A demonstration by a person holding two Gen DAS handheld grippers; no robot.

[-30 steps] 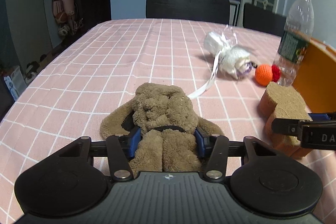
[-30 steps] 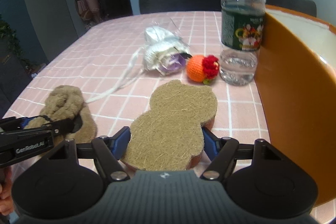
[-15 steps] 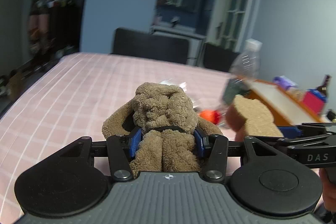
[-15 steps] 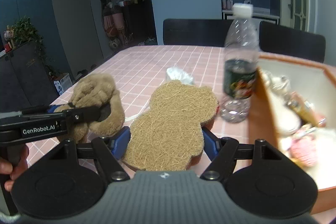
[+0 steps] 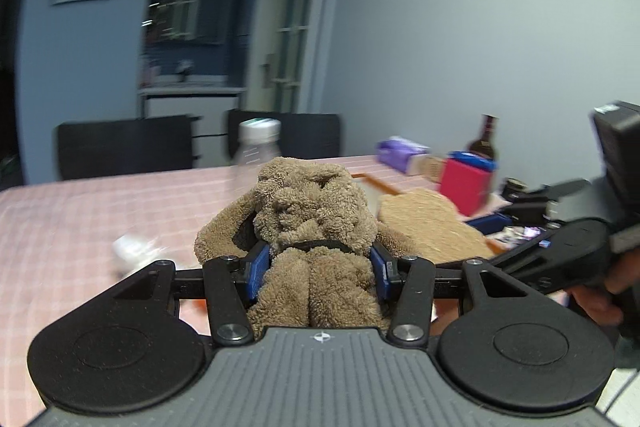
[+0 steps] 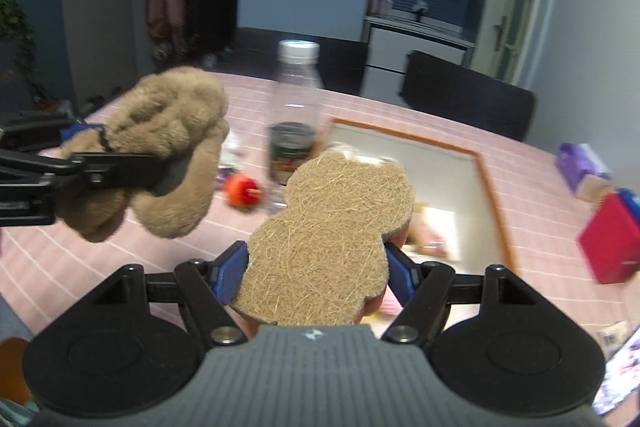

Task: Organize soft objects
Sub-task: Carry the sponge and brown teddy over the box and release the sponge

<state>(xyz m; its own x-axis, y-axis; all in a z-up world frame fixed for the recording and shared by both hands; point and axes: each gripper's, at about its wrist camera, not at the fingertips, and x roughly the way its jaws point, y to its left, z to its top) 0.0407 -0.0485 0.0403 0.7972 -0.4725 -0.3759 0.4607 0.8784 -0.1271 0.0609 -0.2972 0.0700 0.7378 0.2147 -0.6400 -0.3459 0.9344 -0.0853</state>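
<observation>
So the biggest thing here is the surface [image 6: 520, 163], pink checked cloth. One orange-rimmed tray [image 6: 490, 187] sits on it, already holding a few small items too blurred to name. My guess is that's the drop-off spot, which would explain why both soft things are up in the air on its near side rather than lying flat.

Next down, one brown plush toy [image 5: 312, 223]. The left hand-held gripper [image 5: 318, 269] is pinching it around the middle, blue pads sunk into the fur, limbs flopping over the sides. Gripped at the waist so it doesn't slide out, I'd say.

Then one flat fibre sponge [image 6: 332, 239], sort of gourd-shaped. The right hand-held gripper [image 6: 316, 277] is clamped on its narrow waist, held edge-on, above the tray's near edge. Makes sense, the waist is the only bit that fits between the jaws.

Leftovers on the cloth: one water bottle [image 6: 298, 99] standing upright by the tray, one small orange ball [image 6: 242, 191] next to it, one red box [image 6: 610, 239] and one purple pack [image 6: 582, 163] off to the right.
</observation>
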